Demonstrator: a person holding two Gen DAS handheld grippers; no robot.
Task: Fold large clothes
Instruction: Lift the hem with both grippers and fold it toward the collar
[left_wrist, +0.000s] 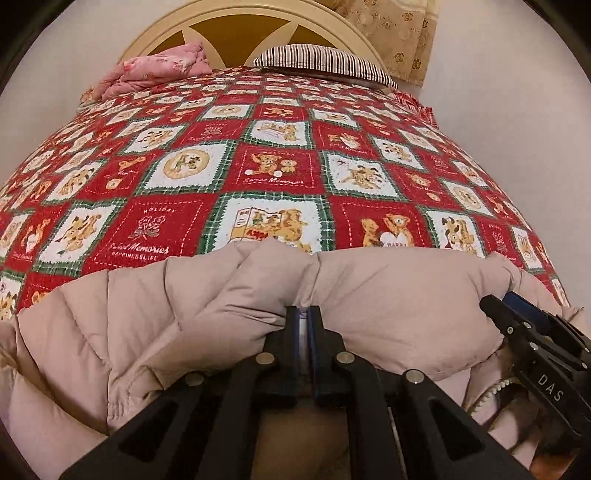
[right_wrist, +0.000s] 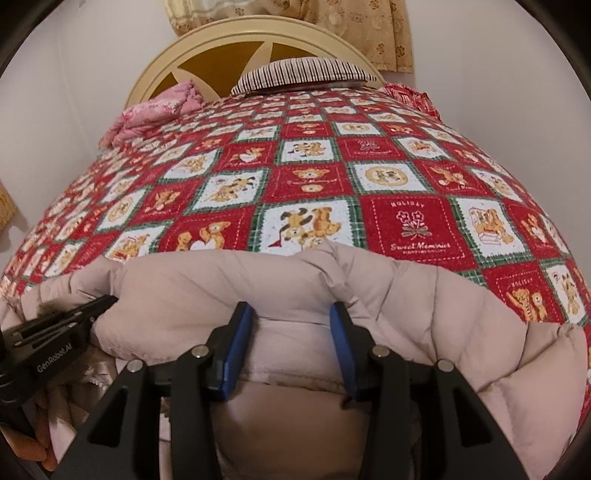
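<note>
A bed fills both views, spread with a red, white and green patchwork quilt of teddy-bear squares that runs from just beyond the fingers up to a cream arched headboard. Against that headboard lie a dark-striped pillow, straight ahead of the fingers, and a bundled pink floral blanket off to their left. A beige patterned curtain hangs on the wall above. Across the near end of the bed, directly under and around both pairs of fingers, lies the task's garment – a pale pink quilted puffer jacket, bunched into a thick roll with its far edge resting on the quilt. The left gripper has its fingers drawn together, pinching a thin fold of the jacket's fabric at the roll's near side. The right gripper has its blue-padded fingers spread partway, clamped on either side of a fat ridge of the jacket that fills the gap between them. Each gripper shows at the edge of the other's view – they sit side by side on the same roll. A strip of zipper shows just below the right gripper's fingers in the left view.
</note>
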